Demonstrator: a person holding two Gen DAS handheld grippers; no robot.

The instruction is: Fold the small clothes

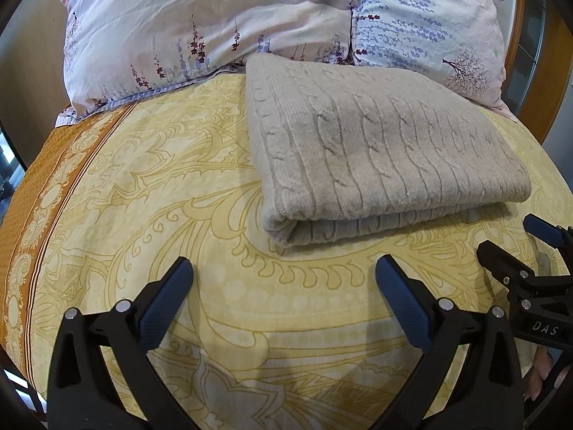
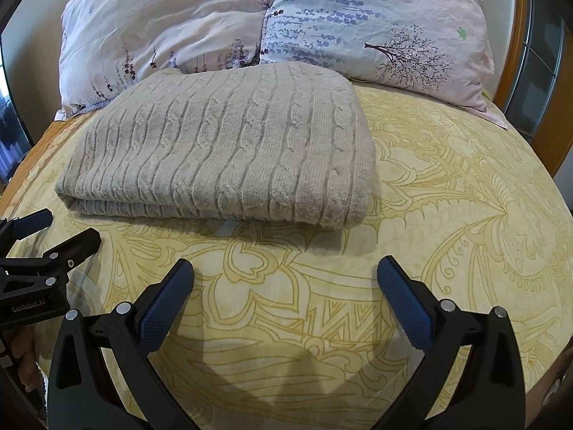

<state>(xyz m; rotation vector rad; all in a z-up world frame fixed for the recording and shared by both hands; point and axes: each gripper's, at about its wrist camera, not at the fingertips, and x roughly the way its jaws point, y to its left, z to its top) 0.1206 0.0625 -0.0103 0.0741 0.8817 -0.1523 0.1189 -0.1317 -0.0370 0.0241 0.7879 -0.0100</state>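
**Folded Sweater Rests on the Bed**

A soft gray sweater (image 1: 386, 150) with twisty knit lines lies folded flat on the yellow bedspread (image 1: 179, 197). In the left wrist view it sits at about 1 o'clock from the left gripper (image 1: 283, 276). In the right wrist view it sits at about 11 o'clock from the right gripper (image 2: 284, 276). Its folded edge faces the claws.

Both claws have their blue pads spread wide apart. They hold nothing. Neither one touches the sweater. They are near it, over bare bedspread.

Behind the sweater, at 12 o'clock, two flowery pillows (image 2: 272, 18) lean side by side. The sweater's far edge is just beside them.
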